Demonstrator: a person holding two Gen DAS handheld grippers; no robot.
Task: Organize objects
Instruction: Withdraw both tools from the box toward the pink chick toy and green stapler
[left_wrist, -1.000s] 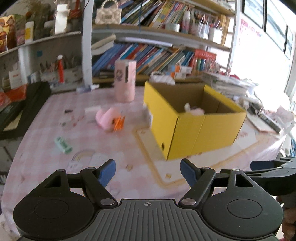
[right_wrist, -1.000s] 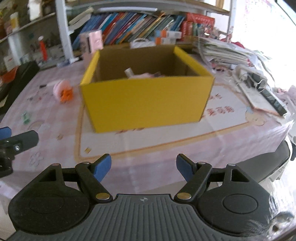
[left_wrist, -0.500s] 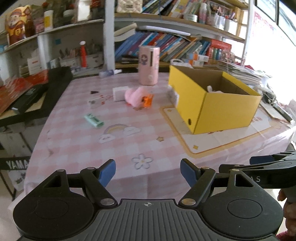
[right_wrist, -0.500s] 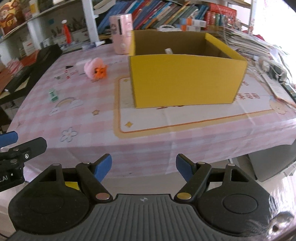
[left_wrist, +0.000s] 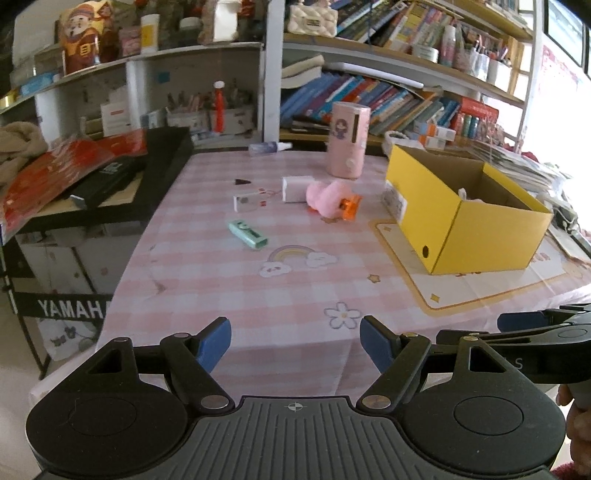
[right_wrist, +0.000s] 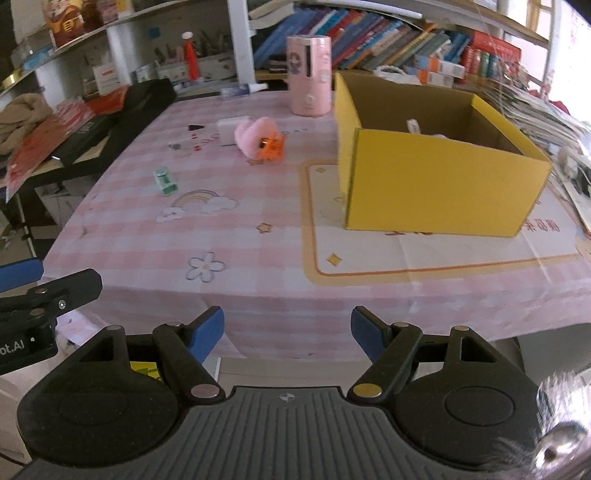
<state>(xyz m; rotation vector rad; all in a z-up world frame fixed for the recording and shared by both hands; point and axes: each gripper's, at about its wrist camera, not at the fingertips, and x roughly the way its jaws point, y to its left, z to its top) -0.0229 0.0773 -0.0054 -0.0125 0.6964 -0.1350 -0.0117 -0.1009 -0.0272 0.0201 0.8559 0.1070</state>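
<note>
An open yellow cardboard box (left_wrist: 480, 236) (right_wrist: 436, 195) stands on the right of the pink checked table (left_wrist: 258, 295) (right_wrist: 240, 229), with small items lying inside. Left of it lie a pink plush toy with an orange clip (left_wrist: 330, 197) (right_wrist: 260, 140), a green eraser-like item (left_wrist: 248, 233) (right_wrist: 165, 180), a white box (left_wrist: 293, 188) and a small white card (left_wrist: 245, 202). A pink cylinder (left_wrist: 349, 140) (right_wrist: 309, 75) stands at the back. My left gripper (left_wrist: 295, 341) and right gripper (right_wrist: 287, 332) hang before the near table edge, both open and empty.
Bookshelves (left_wrist: 388, 92) rise behind the table. A black keyboard case and red papers (left_wrist: 110, 173) lie on a stand to the left. Stacked papers (right_wrist: 546, 118) sit right of the box. The right gripper's side (left_wrist: 535, 332) shows at the left view's lower right.
Both grippers have pulled back from the box toward the near table edge, so more of the table and left-hand items shows. Neither gripper's opening looks different.
</note>
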